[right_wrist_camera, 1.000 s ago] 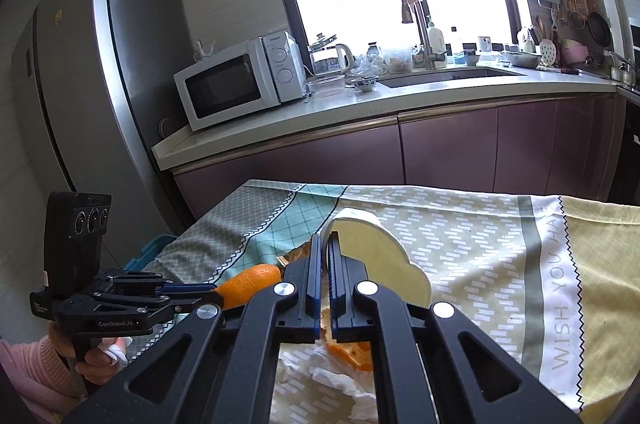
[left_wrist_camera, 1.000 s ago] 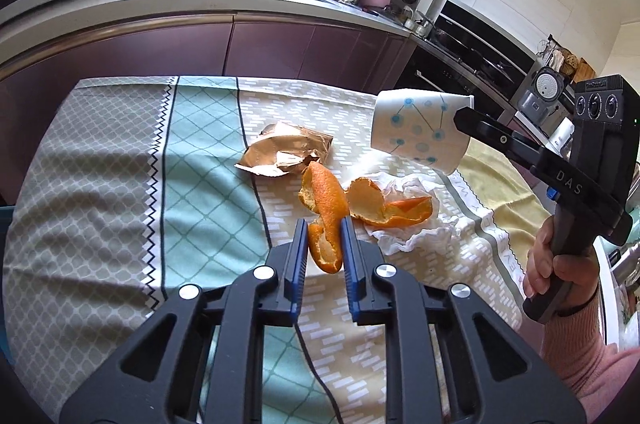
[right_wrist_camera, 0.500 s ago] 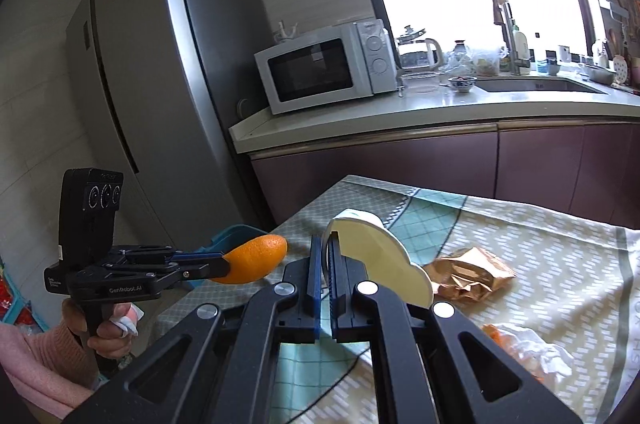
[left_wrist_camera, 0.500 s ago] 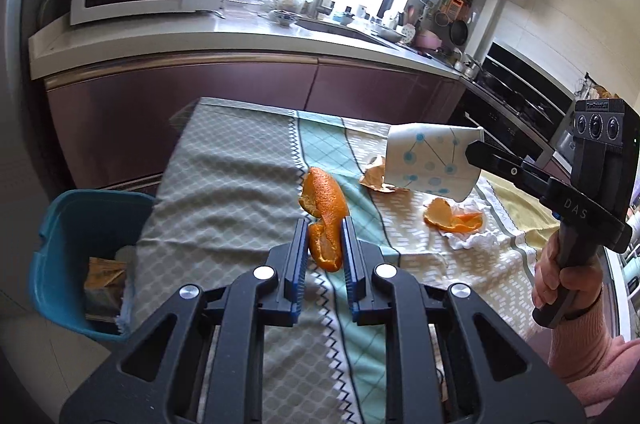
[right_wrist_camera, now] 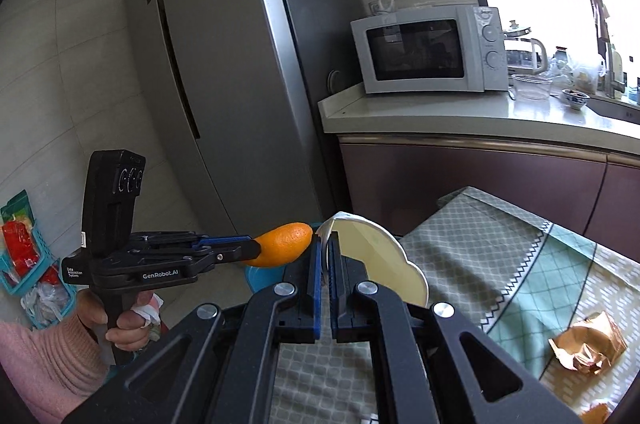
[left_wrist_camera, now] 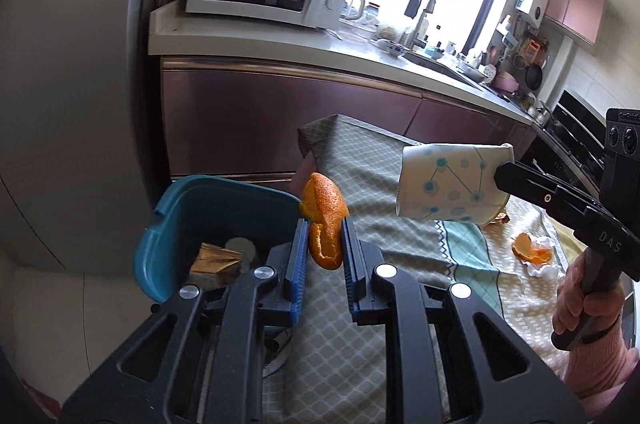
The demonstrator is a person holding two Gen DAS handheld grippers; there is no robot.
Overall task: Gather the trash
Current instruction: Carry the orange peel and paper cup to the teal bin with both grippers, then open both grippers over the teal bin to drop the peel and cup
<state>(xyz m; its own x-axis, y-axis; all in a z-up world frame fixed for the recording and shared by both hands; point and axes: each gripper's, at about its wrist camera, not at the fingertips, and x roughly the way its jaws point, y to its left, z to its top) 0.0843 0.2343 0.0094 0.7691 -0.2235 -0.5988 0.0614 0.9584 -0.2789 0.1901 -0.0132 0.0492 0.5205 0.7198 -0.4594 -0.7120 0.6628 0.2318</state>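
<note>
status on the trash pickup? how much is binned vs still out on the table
Done: the teal plastic bin already holds a brown paper scrap. In hand: the left gripper clamps a curled orange peel near the bin rim; the right gripper pinches a white dotted paper cup. Left: more orange peel on a white tissue and a crumpled brown wrapper on the tablecloth.

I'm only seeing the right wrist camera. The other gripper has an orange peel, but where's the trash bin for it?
Observer: The left wrist view shows a teal bin on the floor, close beside the orange peel that the left gripper holds.
Operator: Is anything in there?
Observer: Yes, some brown paper lies inside.
Operator: What's on the outside of my cup?
Observer: The paper cup pinched by the right gripper is white with blue dots joined by lines.
</note>
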